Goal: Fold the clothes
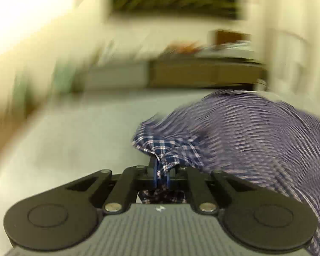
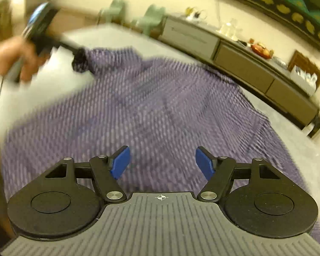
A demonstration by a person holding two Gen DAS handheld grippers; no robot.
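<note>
Two handheld grippers work over one blue-and-white checked cotton shirt that lies spread across a pale grey table. The left gripper has its blue pads clamped tight on a bunched edge of the cloth, lifting it, with a hand on its handle. The right gripper hangs above the shirt's middle with its blue pads parted and nothing between them.

Warm, yellowish indoor light fills both views. Heavy motion blur smears the left view's background, and the plaid shirt streaks. The right view is sharper at the sideboard; fisheye bending curves every edge.
</note>
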